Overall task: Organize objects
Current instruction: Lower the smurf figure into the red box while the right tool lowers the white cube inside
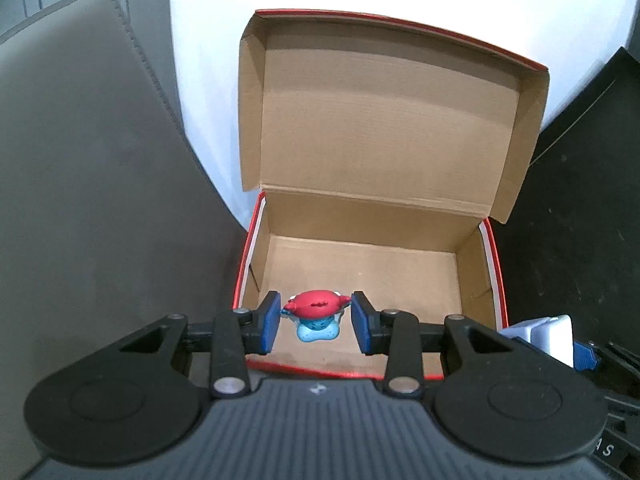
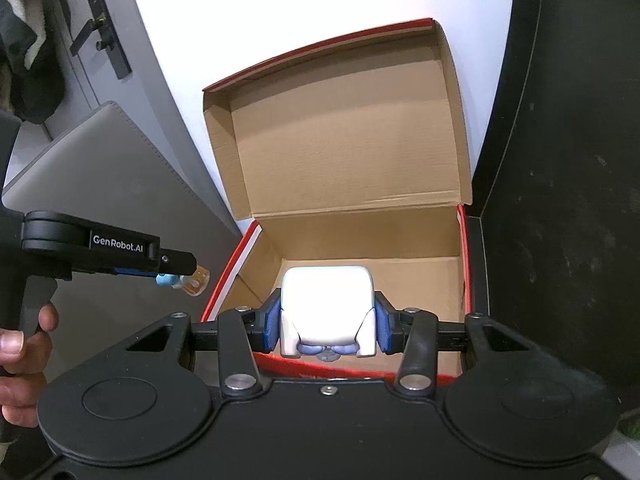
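An open cardboard box (image 1: 380, 272) with red outer sides stands ahead, its lid (image 1: 380, 112) tipped back and its floor bare. My left gripper (image 1: 316, 320) is shut on a small red and light-blue toy figure (image 1: 316, 306), held above the box's near left corner. My right gripper (image 2: 328, 328) is shut on a white cube-shaped toy (image 2: 326, 300) with lavender parts underneath, over the near edge of the box (image 2: 420, 280). In the right wrist view the left gripper (image 2: 176, 276) shows from the side, left of the box, with a person's hand (image 2: 20, 344) on its grip.
A grey stitched cushion (image 1: 80, 160) lies left of the box. A black surface (image 1: 580, 200) borders it on the right. A white wall rises behind. A door with a black handle (image 2: 100, 36) is at far left. Keyboard keys (image 1: 608, 448) show at bottom right.
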Tool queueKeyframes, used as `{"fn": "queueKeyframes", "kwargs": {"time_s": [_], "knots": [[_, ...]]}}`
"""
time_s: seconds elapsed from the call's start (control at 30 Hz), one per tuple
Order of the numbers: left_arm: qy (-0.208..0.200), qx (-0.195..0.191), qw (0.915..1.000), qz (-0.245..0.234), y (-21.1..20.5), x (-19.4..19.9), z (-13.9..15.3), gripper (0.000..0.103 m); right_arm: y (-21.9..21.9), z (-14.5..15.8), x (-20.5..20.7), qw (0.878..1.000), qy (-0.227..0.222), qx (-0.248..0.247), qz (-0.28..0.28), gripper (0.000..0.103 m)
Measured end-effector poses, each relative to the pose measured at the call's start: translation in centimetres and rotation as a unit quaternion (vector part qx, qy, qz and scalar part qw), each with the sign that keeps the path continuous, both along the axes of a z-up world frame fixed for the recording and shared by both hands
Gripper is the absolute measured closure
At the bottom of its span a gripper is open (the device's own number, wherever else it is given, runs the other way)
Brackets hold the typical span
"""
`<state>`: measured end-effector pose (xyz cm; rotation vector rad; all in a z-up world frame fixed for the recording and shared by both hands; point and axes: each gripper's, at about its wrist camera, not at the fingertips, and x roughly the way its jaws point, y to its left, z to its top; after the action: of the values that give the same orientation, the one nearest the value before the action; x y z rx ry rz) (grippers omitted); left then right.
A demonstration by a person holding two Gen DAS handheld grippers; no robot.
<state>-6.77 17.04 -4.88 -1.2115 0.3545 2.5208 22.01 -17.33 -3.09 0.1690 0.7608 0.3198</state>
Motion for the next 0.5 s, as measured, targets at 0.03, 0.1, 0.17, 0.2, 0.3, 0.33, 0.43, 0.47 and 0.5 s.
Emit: {"fn": "queueKeyframes", "kwargs": {"time_s": [0.03, 0.1, 0.17, 0.2, 0.3, 0.33, 0.43, 0.47, 0.5], "knots": [[0.002, 0.0, 1.0, -0.001, 0.2, -0.4, -0.1, 0.066, 0.0, -0.1, 0.4, 1.0, 0.0, 0.0, 0.0, 0.059], [0.004, -0.001, 1.0, -0.002, 0.6, -1.1, -0.2, 0.066, 0.0, -0.5, 1.3, 1.0, 0.002, 0.0, -0.001, 0.059], [0.004, -0.002, 1.0, 0.002, 1.0, -1.7, -0.4, 0.066, 0.0, -0.9, 2.2, 1.0, 0.008, 0.0, -0.001, 0.059], [0.004, -0.003, 1.0, 0.002, 1.2, -2.1, -0.5, 0.066, -0.1, -1.1, 2.7, 1.0, 0.01, 0.001, -0.002, 0.059], [0.004, -0.005, 1.0, 0.001, 2.0, -3.1, -0.7, 0.066, -0.1, -1.6, 3.9, 1.0, 0.015, 0.002, -0.002, 0.059], [0.003, -0.004, 1.0, 0.002, 2.3, -3.4, -0.8, 0.066, -0.1, -1.7, 4.3, 1.0, 0.016, 0.002, -0.002, 0.059], [-0.002, -0.001, 1.0, 0.008, 2.7, -4.6, -1.3, 0.066, -0.2, -2.3, 5.3, 1.0, 0.021, 0.004, -0.003, 0.059], [-0.004, 0.0, 0.9999, 0.011, 2.8, -4.9, -1.5, 0.066, -0.3, -2.4, 5.6, 1.0, 0.022, 0.004, -0.003, 0.059], [-0.007, 0.001, 0.9999, 0.015, 2.8, -5.3, -1.8, 0.066, -0.3, -2.6, 6.0, 1.0, 0.024, 0.004, -0.003, 0.059]]}}
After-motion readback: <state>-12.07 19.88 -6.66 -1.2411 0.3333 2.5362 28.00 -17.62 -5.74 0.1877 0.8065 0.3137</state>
